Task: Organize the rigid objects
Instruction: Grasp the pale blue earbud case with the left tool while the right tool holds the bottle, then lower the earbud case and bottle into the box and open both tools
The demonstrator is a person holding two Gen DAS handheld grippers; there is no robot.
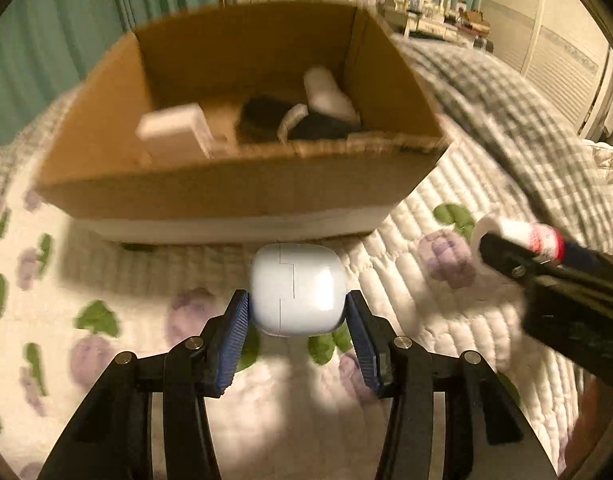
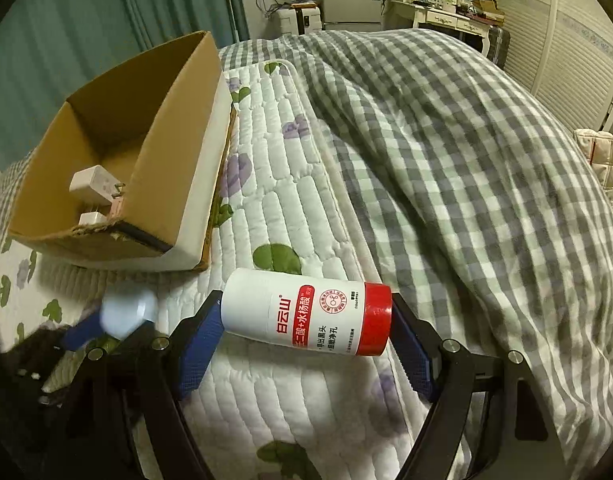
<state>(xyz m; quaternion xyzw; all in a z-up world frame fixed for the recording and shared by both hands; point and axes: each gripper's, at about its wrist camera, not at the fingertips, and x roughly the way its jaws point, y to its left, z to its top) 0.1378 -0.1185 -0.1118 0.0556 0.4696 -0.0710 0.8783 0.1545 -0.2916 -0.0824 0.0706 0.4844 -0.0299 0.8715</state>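
Two claws, each gripping an item above the quilted bed [image 2: 290, 208], beside a cardboard box [image 1: 234, 192].

The box holds a white adapter [image 1: 174, 132] and dark items. The right claw [image 2: 306, 332] is clamped end to end on a white red-capped bottle [image 2: 302, 320]; the left claw [image 1: 297, 312] is clamped on a small white glossy case [image 1: 296, 290].
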